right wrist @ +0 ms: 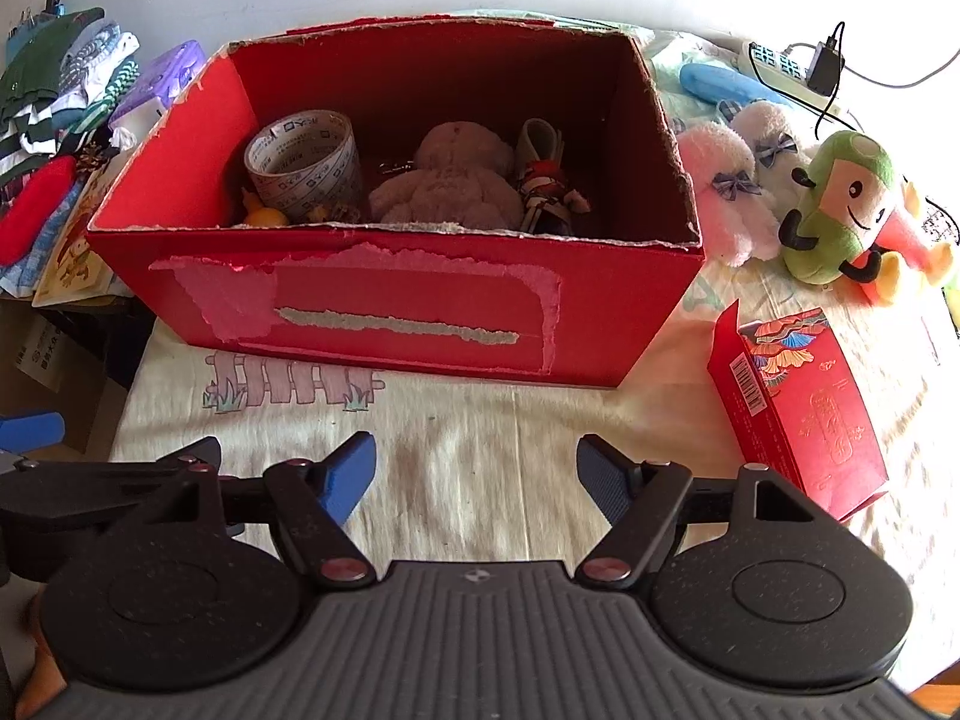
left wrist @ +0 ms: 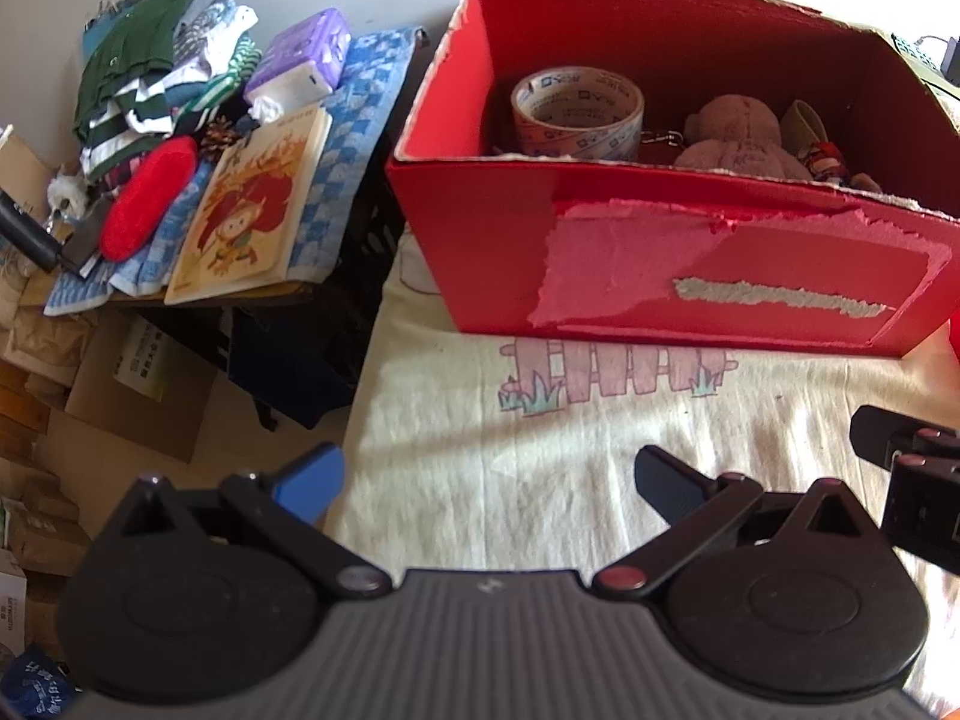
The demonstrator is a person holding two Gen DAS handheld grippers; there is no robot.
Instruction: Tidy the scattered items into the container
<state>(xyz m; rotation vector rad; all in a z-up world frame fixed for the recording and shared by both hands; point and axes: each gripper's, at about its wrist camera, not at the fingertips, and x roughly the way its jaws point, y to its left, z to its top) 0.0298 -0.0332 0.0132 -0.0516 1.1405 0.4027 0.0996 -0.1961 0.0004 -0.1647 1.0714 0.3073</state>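
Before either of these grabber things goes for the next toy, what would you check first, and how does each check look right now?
1. Right gripper open and empty: ok, fingers wide apart, nothing between them.
2. Left gripper open and empty: ok, same.
3. Red box has room: ok, the tape roll, grey teddy and small doll leave most of its height free.
4. Items still outside: not ok, the green plush, pink plush and small red carton lie beside the box.
5. Path to the carton clear: ok, only bare cloth lies ahead of the right gripper.
6. Grippers clear of each other: cannot tell, they sit close side by side.
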